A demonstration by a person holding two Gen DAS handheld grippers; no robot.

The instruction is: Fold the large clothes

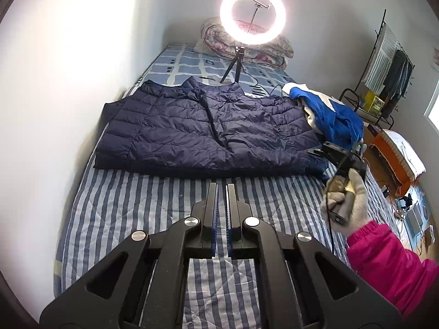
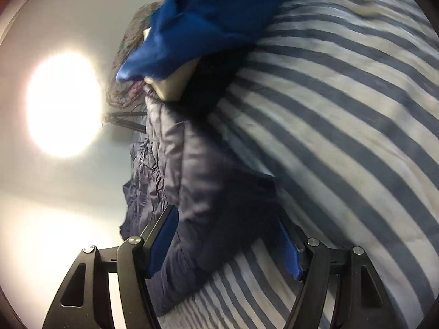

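A navy puffer jacket (image 1: 208, 131) lies spread flat across the striped bed (image 1: 137, 208). My left gripper (image 1: 221, 189) is shut and empty, held above the bare sheet just in front of the jacket's hem. My right gripper (image 2: 225, 219) is open, rolled sideways, with the jacket's right edge (image 2: 208, 192) between its spread fingers but not clamped. In the left wrist view the right gripper's body (image 1: 340, 159) sits at the jacket's right corner, held by a gloved hand (image 1: 348, 200).
A blue and white garment (image 1: 329, 112) is heaped at the jacket's right. A ring light on a tripod (image 1: 252, 13) stands behind the jacket, with folded quilts (image 1: 247, 46) at the headboard. A wall runs along the left; a clothes rack (image 1: 389, 63) stands to the right.
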